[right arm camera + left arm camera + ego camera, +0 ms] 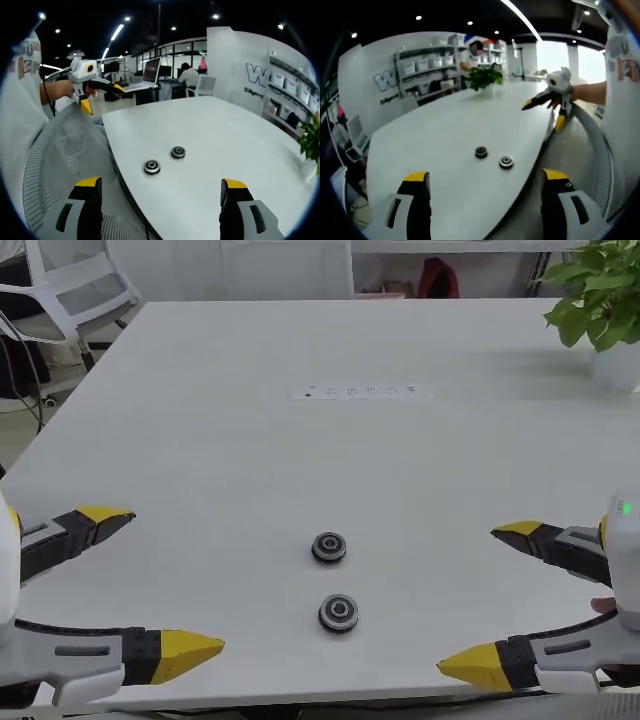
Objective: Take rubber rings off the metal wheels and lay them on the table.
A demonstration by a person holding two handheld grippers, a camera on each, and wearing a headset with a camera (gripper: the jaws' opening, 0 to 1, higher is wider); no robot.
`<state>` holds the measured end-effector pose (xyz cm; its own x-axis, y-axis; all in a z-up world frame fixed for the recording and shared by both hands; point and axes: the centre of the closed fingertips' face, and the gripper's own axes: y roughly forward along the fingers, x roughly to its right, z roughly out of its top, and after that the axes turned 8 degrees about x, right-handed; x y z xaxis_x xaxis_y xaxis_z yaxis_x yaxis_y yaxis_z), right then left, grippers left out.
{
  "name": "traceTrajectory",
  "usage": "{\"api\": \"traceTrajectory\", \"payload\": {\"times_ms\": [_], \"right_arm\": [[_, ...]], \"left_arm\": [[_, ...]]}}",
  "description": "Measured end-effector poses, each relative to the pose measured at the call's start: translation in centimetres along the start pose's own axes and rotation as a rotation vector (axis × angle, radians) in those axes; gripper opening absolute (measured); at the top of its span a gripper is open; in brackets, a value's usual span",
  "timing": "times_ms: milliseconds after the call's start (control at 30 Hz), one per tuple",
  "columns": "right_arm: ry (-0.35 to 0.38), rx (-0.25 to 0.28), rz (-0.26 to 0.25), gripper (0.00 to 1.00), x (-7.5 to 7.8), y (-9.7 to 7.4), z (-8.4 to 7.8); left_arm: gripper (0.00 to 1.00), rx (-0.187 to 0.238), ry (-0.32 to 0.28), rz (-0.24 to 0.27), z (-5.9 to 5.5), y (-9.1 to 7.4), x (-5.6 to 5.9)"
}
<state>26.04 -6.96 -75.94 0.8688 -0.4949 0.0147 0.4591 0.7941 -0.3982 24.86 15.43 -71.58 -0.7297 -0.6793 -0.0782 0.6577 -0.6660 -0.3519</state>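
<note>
On the white bench, a potted plant stood at the far right corner and a white strip lay mid-bench. Left gripper and right gripper hovered at the near edge, jaws spread, grasping nothing. Between them sat the far wheel and near wheel, dark rings on.

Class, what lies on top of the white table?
Two metal wheels with rubber rings on: the far wheel and the near wheel. Beyond them, an inset strip; at the corner, a potted plant. The wheels' undersides are hidden against the table.
</note>
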Motion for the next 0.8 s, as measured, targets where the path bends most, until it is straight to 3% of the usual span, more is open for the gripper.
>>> {"api": "traceTrajectory", "payload": {"times_ms": [800], "right_arm": [[0.007, 0.005, 0.031, 0.92, 0.2, 0.8, 0.0]], "left_arm": [[0.90, 0.012, 0.008, -0.024, 0.3, 1.2, -0.1]]}}
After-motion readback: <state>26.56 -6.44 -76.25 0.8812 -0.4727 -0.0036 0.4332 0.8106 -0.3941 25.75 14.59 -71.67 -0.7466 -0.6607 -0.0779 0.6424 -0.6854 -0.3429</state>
